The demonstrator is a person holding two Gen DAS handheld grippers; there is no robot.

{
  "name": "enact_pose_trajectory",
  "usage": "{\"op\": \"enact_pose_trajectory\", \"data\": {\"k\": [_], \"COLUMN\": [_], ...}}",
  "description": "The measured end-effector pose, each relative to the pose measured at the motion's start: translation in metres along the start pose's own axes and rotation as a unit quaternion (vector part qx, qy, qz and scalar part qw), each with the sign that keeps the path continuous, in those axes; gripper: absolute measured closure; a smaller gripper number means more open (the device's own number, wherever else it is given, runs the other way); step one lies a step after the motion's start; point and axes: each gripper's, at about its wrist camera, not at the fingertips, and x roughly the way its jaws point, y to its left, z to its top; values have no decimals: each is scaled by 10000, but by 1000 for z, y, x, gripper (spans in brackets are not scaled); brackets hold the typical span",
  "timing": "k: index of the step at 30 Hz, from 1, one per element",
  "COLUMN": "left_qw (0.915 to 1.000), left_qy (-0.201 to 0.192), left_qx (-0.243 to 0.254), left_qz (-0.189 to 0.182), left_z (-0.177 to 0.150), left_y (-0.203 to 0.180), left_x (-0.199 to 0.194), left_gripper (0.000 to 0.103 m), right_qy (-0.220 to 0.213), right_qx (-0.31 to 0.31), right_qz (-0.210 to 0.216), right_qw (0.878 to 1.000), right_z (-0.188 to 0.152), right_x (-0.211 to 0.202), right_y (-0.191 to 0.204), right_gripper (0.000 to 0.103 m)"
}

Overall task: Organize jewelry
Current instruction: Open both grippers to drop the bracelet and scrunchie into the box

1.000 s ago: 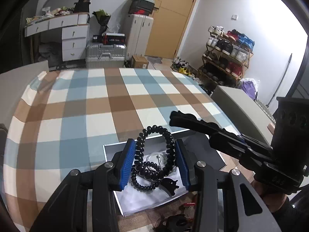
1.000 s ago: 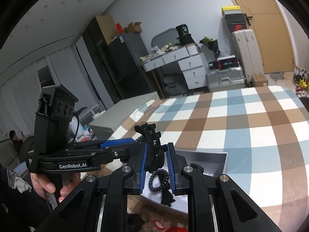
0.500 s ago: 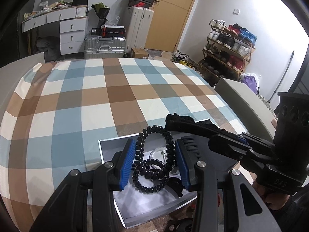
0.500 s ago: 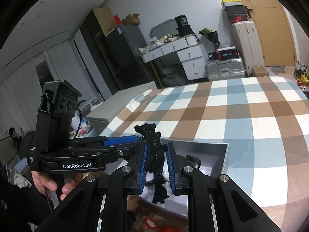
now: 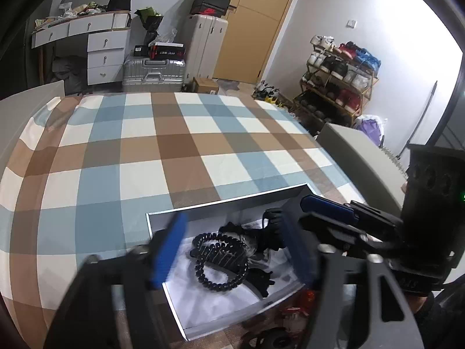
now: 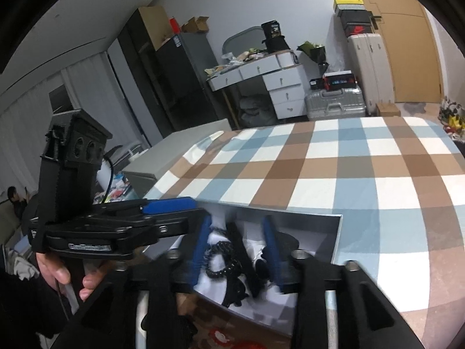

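My left hand-held gripper point(image 5: 232, 250) is spread wide, blue pads blurred, empty, low in the frame over the open grey box point(image 5: 226, 203). Black beaded bracelet point(image 5: 219, 261) lies coiled on the white lining inside the box, lower centre, beside other dark pieces. My right hand-held gripper point(image 6: 237, 250) also stands apart, holding nothing, above the same bracelet point(image 6: 221, 260). Box sits on the checked worktop point(image 5: 145, 151)

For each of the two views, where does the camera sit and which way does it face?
Left wrist: on the left gripper, facing the box and black beaded bracelet; the right gripper shows.
Right wrist: on the right gripper, facing the same box; the left gripper and hand show.
Shared: box, bracelet, checked cloth.
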Motion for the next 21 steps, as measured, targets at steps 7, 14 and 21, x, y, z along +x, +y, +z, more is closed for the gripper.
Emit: {"op": "enact_pose_trajectory", "data": {"k": [7,14,21], "left_qw": [9999,9994,9990], "left_qy": [-84,-159,-249], "left_qx": [54,80,7], "left_qz": [134,293,370], "left_z": [-2,-3,-10], "left_y": [-1,-6,-9], "left_x": [-7,-16,-21], "left_gripper": [31,31,31], "right_qy": [-255,-485,-733], "right_qx": [164,170,160], "right_qz": [-92,-159,-252], "right_qw": [9995,9986,9969], "right_z": [2,5,-2], "right_x": [-16,-33,-59], "right_y": [-4,1,10], "right_gripper": [40,32,17]}}
